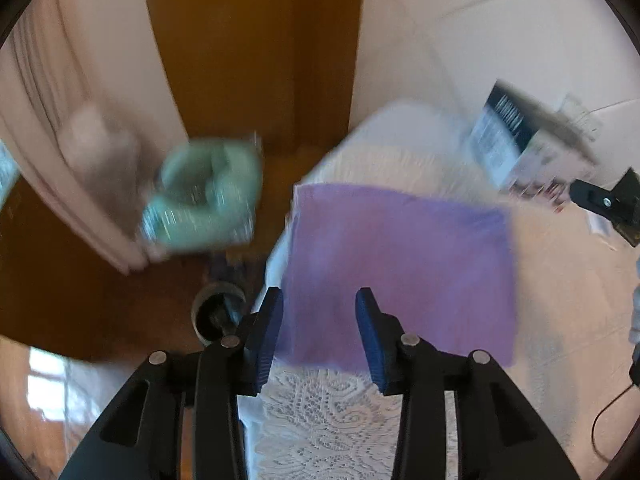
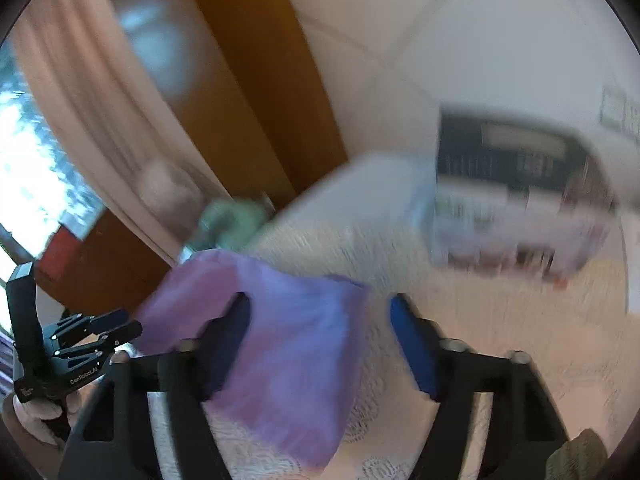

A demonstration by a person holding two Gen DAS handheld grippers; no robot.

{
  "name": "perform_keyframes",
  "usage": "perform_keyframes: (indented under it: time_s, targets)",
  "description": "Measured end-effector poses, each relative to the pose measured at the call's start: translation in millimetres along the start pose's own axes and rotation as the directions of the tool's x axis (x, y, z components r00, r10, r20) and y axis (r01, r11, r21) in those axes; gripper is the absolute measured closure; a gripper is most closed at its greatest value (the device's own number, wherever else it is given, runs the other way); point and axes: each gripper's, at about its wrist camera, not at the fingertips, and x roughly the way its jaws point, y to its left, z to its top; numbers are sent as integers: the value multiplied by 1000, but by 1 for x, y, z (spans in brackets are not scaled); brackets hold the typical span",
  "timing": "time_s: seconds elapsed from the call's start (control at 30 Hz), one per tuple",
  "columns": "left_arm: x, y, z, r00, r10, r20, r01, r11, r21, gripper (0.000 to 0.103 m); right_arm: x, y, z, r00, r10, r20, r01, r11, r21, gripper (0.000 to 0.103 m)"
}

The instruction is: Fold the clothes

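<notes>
A purple cloth [image 1: 400,272] lies flat as a folded rectangle on a white lace table cover [image 1: 320,420]. My left gripper [image 1: 320,304] is open, its blue pads just above the cloth's near edge, holding nothing. In the right wrist view the purple cloth [image 2: 288,344] lies between and partly over the left finger of my right gripper [image 2: 320,312], which is open. The left gripper [image 2: 116,322] shows at the far left of that view. Both views are blurred by motion.
A dark printed box [image 1: 532,140] stands at the table's back right, also in the right wrist view [image 2: 520,188]. A green bundle [image 1: 208,196] lies beyond the table's left edge on the wooden floor. Pink curtains [image 1: 60,120] hang at left.
</notes>
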Motion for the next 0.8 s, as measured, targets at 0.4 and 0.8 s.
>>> perform_keyframes:
  time_s: [0.4, 0.8]
  targets:
    - [13, -36, -18, 997, -70, -40, 71, 997, 39, 65, 32, 4, -61, 982, -92, -165, 99, 994, 39, 18]
    - [-26, -64, -43, 1000, -5, -27, 7, 995, 99, 54, 19, 35, -106, 959, -137, -249, 140, 990, -5, 16]
